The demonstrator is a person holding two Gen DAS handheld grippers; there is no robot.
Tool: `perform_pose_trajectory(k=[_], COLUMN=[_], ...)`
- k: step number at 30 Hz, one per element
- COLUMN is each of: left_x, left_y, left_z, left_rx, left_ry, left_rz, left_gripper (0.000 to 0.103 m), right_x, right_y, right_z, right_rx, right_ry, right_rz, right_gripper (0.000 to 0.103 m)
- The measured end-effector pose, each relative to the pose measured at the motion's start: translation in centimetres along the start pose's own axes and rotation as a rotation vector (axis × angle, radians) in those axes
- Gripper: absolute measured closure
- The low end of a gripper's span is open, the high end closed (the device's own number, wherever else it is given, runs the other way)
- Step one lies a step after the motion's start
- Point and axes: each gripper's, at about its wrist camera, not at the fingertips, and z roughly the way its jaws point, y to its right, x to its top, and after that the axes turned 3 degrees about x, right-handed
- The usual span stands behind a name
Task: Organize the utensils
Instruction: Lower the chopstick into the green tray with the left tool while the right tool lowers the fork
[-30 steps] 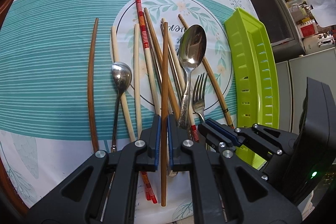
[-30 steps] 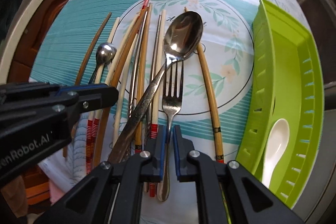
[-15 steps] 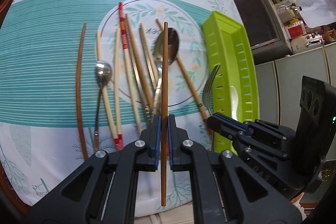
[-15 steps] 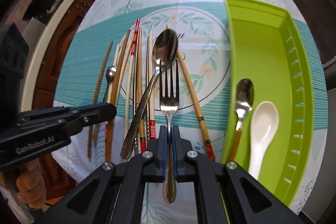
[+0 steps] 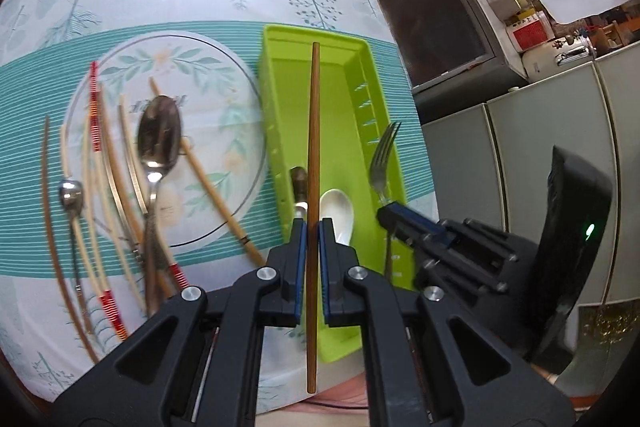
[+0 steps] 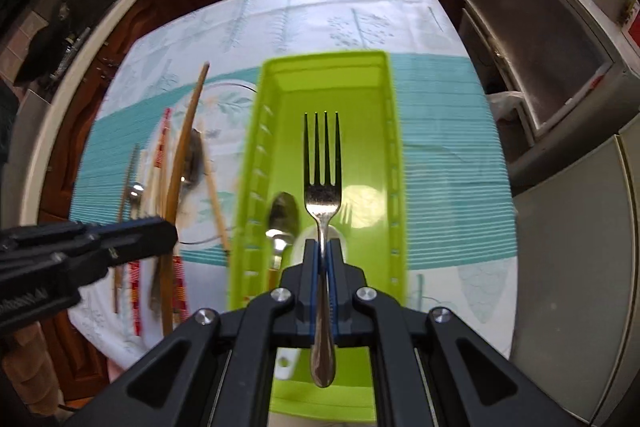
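Observation:
My left gripper (image 5: 313, 227) is shut on a brown chopstick (image 5: 314, 131) and holds it above the green tray (image 5: 280, 99). My right gripper (image 6: 323, 247) is shut on a steel fork (image 6: 322, 163), held over the same tray (image 6: 384, 147). The fork also shows in the left wrist view (image 5: 382, 163), with the right gripper (image 5: 404, 223) beside the tray's right wall. In the tray lie a white spoon (image 5: 338, 211) and a steel spoon (image 6: 282, 219). The left gripper's fingers (image 6: 136, 235) show at the left of the right wrist view.
Several chopsticks (image 5: 94, 115), a large spoon (image 5: 158, 139) and a small spoon (image 5: 72, 195) lie on the teal patterned cloth (image 5: 32, 155) left of the tray. Grey cabinets (image 5: 520, 155) stand to the right, past the table edge.
Both grippers have lifted their utensils off the pile and moved right, from over the cloth to above the green tray.

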Motion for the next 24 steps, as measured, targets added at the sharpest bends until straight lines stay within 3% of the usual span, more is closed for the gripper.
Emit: perform_pose_trajectory(k=[5, 13, 24], left_x=[1.1, 1.2, 0.5], left_y=[1.3, 1.0, 1.4], left_z=[3.1, 6.7, 5.8], left_rx=[0.036, 0.097, 0.119], left_ry=[-0.017, -0.045, -0.034], left_rz=[-0.009, -0.010, 0.036], left_gripper=[0.099, 0.099, 0.098], right_x=[-0.7, -0.3, -0.1], right_y=[1.8, 2.3, 1.4], right_z=[2.3, 3.1, 4.3], right_rx=[-0.007, 0.015, 0.153], right_ry=[-0.051, -0.049, -0.105], right_rz=[0.013, 0.037, 0.087], right_gripper=[0.099, 0.099, 0.099])
